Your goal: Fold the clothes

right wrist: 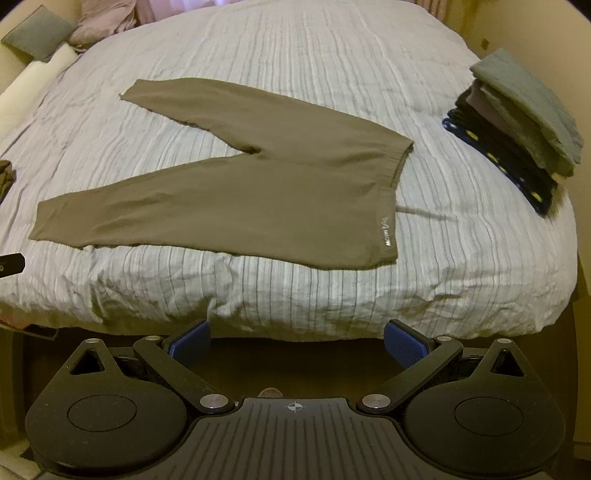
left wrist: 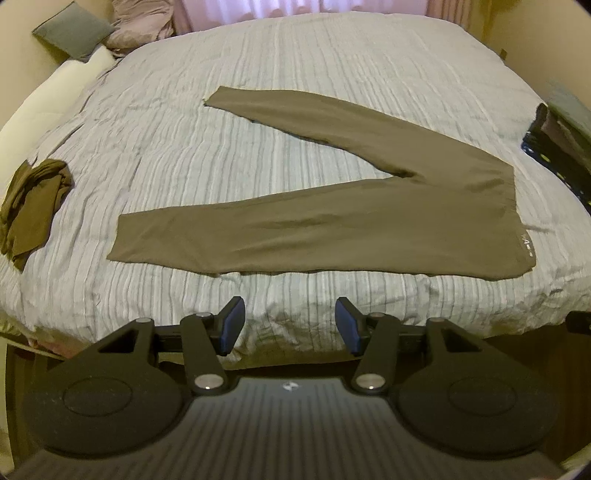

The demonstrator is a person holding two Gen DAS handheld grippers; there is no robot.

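left gripper (left wrist: pixel 290 326): jaws spread, nothing between them, hovering off the near bed edge.
right gripper (right wrist: pixel 297 341): jaws spread wider, also holding nothing, same standoff from the edge.
bed (left wrist: pixel 332 59): striped, rumpled cover directly ahead of both jaw sets; near edge sags just past the pads.
leggings (left wrist: pixel 332 221): olive pair lying flat on the cover just beyond the jaws, unfolded, legs splayed in a V. Waistband (right wrist: pixel 391 192) ahead-right of the right jaws; near leg cuff (left wrist: pixel 122 236) ahead-left of the left jaws; far leg cuff (left wrist: pixel 221 98) further ahead.
crumpled garment (left wrist: pixel 33 203): olive heap far left of the left jaws, near the bed's left edge.
folded stack (right wrist: pixel 517 129): several folded items, far right of the right jaws, beyond the waistband, close to the bed's right edge.
pillows (left wrist: pixel 74 29): farthest, ahead-left.
risk 1: thin, stretchy fabric on a wrinkled cover, so a pinch may take the cover along or catch one layer only.
risk 2: uneven pull from the two sides would skew the legs, giving a crooked fold.
risk 3: stack sits near the edge; a sweep past it could topple it.
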